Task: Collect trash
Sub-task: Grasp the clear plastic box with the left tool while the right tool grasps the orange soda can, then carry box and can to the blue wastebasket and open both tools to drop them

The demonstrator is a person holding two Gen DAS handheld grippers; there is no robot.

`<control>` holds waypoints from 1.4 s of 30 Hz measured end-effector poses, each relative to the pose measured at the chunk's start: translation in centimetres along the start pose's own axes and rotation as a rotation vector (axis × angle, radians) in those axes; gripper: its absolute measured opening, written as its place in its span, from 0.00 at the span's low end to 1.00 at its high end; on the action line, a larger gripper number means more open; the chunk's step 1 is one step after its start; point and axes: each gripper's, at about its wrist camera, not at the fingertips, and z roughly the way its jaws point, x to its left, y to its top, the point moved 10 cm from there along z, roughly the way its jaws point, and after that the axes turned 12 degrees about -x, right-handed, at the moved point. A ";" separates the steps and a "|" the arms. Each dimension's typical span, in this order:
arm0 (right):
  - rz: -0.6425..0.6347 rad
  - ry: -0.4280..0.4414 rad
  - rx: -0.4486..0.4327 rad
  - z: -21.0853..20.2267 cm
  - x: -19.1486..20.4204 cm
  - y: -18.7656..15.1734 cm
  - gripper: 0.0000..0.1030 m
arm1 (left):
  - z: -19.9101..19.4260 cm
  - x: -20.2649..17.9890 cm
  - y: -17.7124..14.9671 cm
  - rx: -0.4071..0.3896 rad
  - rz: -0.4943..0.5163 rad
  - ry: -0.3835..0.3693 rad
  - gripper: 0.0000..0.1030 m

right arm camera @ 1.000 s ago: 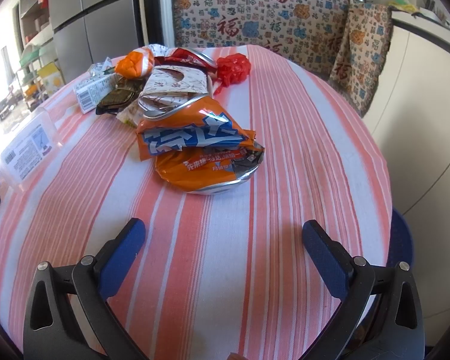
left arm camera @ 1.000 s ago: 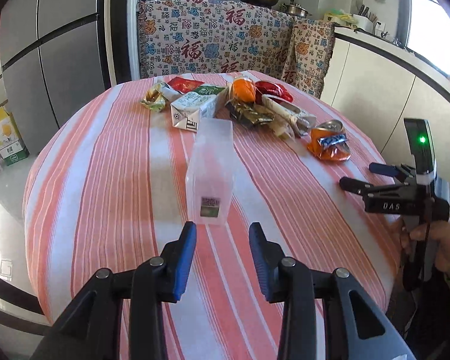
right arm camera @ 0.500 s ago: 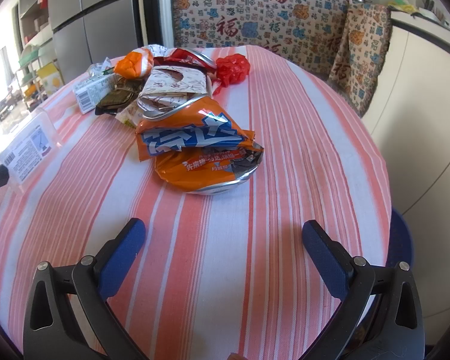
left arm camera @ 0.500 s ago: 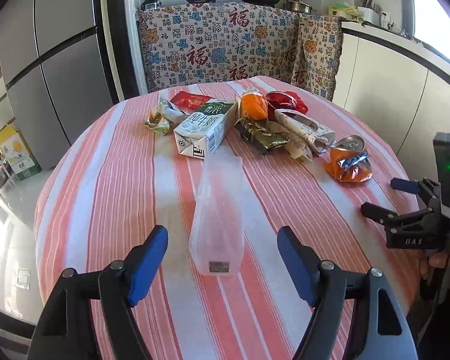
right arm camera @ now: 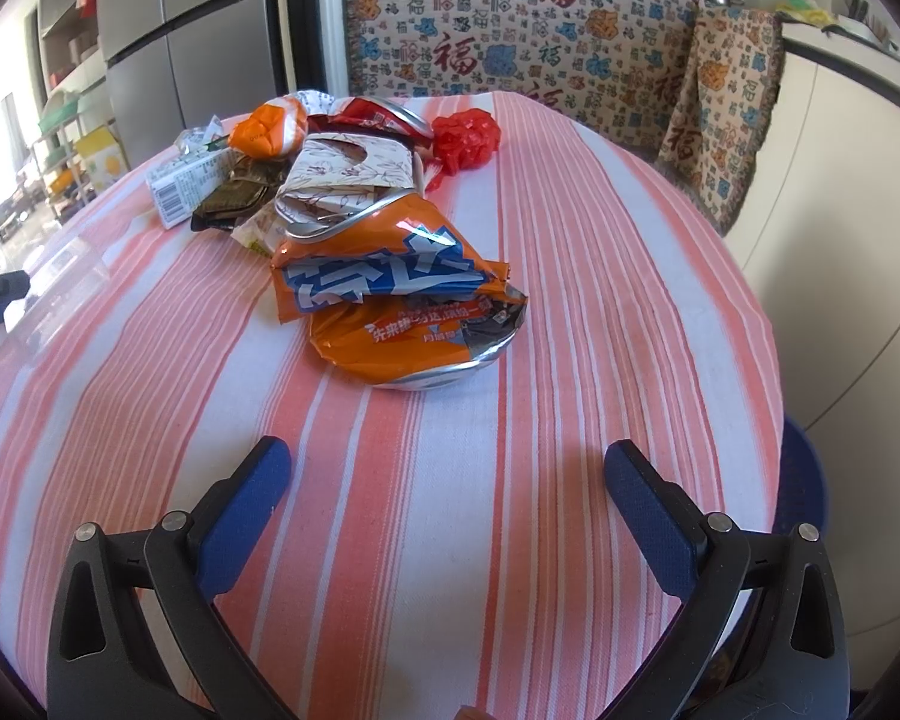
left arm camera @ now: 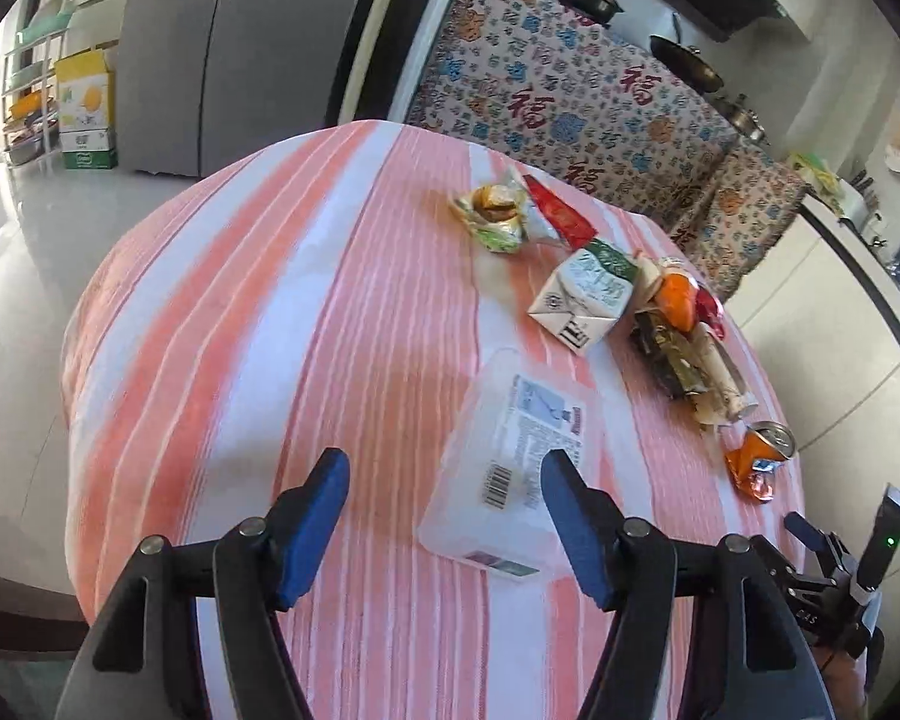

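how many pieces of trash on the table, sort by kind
crushed can: 1
milk carton: 1
clear plastic box: 1
flattened paper box: 1
red plastic bag: 1
wrappers and packets I can separate (green-gold, red, orange, dark): 4
total: 9

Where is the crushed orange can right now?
In the right wrist view, the crushed orange can lies mid-table on the striped tablecloth, nearest piece of the trash pile behind it.

black grippers (right arm camera: pixel 447 474), blue pads (right arm camera: pixel 243 501), silver screws
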 end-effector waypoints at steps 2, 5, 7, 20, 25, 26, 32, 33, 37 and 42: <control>0.006 0.008 0.004 0.0 0.0 0.0 1.00 | -0.1 -1.4 -0.7 0.019 0.038 -0.077 0.82; -0.020 0.046 0.031 0.0 0.0 0.1 1.00 | 0.5 -2.7 -2.1 0.051 0.143 -0.078 0.82; -0.040 0.079 0.062 0.2 -0.2 0.2 1.00 | 1.1 -3.0 -2.9 0.069 0.211 -0.045 0.82; -0.248 0.212 0.062 4.0 1.3 5.8 1.00 | 3.8 -3.3 -2.3 0.068 0.339 0.099 0.82; -0.305 0.331 0.100 4.7 2.6 6.6 1.00 | 3.2 -3.1 -1.8 0.065 0.306 0.073 0.62; -0.316 0.348 0.121 5.0 2.8 6.4 0.99 | 3.2 -3.0 -1.7 0.065 0.305 0.072 0.62; -0.194 0.382 0.158 3.8 1.9 7.0 0.47 | 2.2 -3.7 -1.6 0.030 0.300 0.068 0.62; -0.164 0.382 0.157 3.4 1.6 7.2 0.47 | 2.0 -4.0 -1.6 0.026 0.291 0.062 0.62; -0.090 0.364 0.142 1.8 0.7 7.4 0.47 | 1.3 -5.7 -1.8 0.006 0.269 0.034 0.62; -0.012 0.352 0.102 -0.3 -0.8 8.2 0.47 | 0.4 -10.0 -2.0 -0.009 0.278 -0.033 0.62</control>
